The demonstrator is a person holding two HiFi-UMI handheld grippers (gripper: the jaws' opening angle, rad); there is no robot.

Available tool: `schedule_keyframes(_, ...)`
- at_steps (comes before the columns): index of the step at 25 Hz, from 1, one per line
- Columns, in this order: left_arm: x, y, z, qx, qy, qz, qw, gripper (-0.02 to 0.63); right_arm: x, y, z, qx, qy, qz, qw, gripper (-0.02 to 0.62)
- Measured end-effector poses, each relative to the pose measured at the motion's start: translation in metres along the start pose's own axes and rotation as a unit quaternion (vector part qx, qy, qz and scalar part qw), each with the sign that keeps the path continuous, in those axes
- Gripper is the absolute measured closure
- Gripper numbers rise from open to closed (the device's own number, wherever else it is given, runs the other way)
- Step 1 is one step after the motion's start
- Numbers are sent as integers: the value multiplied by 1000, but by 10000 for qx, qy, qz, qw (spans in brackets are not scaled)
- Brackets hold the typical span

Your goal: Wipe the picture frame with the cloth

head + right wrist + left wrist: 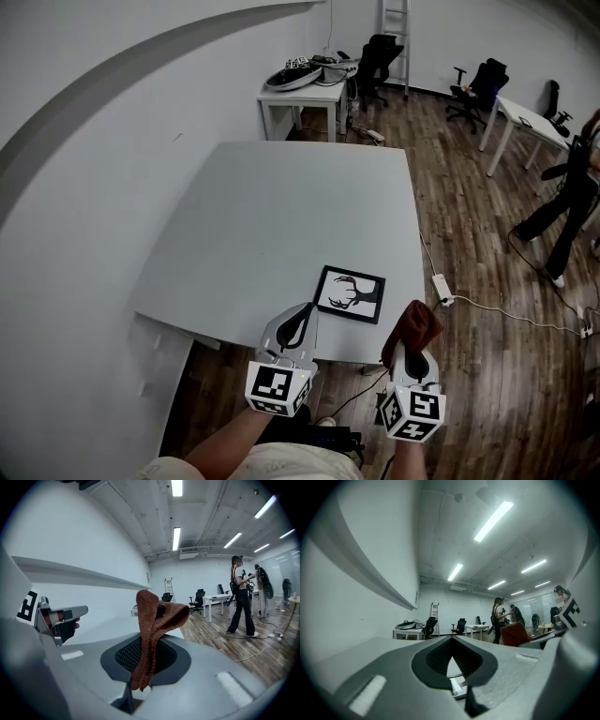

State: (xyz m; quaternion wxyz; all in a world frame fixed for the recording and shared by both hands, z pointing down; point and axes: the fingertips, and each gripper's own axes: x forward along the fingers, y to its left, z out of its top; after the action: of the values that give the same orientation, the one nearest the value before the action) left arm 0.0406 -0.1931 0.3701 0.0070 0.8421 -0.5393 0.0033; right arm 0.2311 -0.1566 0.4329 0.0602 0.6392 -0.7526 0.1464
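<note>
My right gripper (410, 359) pinched the cloth (413, 325); my left gripper (301, 320) sat closed, empty; the picture frame (351, 293) lay flat near the table (281, 206) edge, untouched; next, I judged, lower cloth onto it.

You have a pale grey table (281, 216) before you, its left side against the white wall, standing on a dark wood-plank floor. On its top lies a black picture frame (351, 293) with a white print of an antlered deer head. It lies flat near your edge, toward the right corner, slightly skewed.
</note>
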Motion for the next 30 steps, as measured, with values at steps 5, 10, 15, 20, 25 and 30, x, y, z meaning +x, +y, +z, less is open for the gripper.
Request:
schedule_keyframes(5,19,17,-13,-16,83,-66,9999,606,25,6,-6,-14,138,-49,9999,537)
schedule_keyframes(10,37,33,-19,-63,68,-209,9997,606,54,15,-11,-3,332,-103,9994,537)
schedule_keyframes(15,49,48,-30,-165,5,-303,9994,606,84,30,-22,-36,600,0,9982,537)
schedule_keyframes(20,61,59,-47,-257,65,-299,9992,606,116,43,-35,-25,910,147,9957,537)
schedule_keyframes(25,71,74,-57,-361,207,-335,9986,606,159,61,-52,223,1359,383,9897,537)
schedule_keyframes(30,78,87,-67,-449,304,-394,9977,606,207,81,-78,618,2024,672,9750,537)
